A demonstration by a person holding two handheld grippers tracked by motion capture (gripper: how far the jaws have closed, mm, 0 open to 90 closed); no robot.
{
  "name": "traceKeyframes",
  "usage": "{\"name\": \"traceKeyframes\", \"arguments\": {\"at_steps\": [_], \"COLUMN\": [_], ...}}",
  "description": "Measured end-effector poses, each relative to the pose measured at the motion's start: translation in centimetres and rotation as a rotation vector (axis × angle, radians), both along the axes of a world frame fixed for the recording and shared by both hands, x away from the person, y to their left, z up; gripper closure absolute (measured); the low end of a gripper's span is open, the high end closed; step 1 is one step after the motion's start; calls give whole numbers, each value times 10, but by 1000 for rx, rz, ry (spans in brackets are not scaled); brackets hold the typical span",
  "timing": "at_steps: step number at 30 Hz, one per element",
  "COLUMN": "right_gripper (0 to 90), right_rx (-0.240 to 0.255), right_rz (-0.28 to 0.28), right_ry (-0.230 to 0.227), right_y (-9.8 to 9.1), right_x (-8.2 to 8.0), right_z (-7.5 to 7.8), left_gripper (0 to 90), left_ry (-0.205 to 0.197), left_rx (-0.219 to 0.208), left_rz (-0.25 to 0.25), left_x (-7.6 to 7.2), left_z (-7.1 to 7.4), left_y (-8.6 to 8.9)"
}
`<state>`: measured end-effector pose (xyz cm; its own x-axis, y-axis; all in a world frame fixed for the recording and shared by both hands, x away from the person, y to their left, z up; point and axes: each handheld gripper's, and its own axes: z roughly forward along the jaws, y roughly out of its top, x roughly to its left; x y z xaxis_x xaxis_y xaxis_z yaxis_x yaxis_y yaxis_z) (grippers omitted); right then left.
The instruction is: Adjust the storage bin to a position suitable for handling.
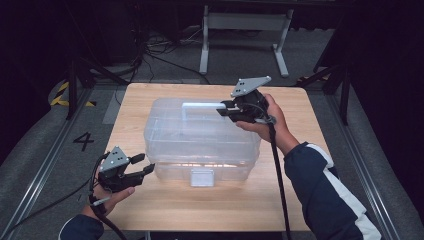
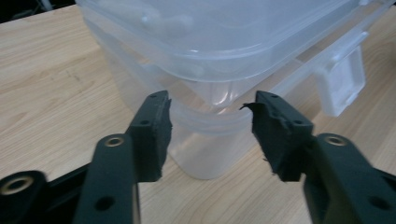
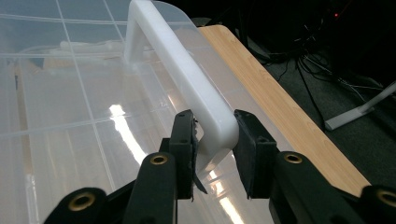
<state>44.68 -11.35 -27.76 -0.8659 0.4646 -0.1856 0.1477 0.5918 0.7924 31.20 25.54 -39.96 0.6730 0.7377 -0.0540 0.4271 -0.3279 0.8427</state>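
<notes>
The right gripper point(image 1: 226, 111) is clamped on one end of the white handle point(image 1: 202, 106) on top of the clear plastic box point(image 1: 200, 137); in the right gripper view point(image 3: 213, 140) both jaws squeeze its corner. The handle's long axis runs along the box's long side, near the far edge of the lid. The box sits mid-table point(image 1: 210, 210), long side across, white latch point(image 1: 202, 176) facing the person. The left gripper point(image 1: 143, 164) is spread open right at the box's near left corner point(image 2: 212, 135), jaws either side of it, not gripping.

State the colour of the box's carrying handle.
White handle, clearest in the right gripper view.
</notes>
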Motion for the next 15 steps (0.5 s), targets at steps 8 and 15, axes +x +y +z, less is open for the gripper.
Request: {"name": "traceKeyframes", "arguments": {"at_steps": [8, 15], "right_gripper": [701, 612], "right_rx": [13, 27], "right_rz": [-8, -37], "right_ry": [-7, -43], "right_y": [-1, -5], "right_x": [0, -6], "right_z": [-1, 0], "left_gripper": [723, 798], "left_ry": [-10, -17], "left_rx": [-27, -41], "left_rz": [-41, -43], "left_x": [5, 8], "left_z": [2, 0], "left_y": [1, 4]}}
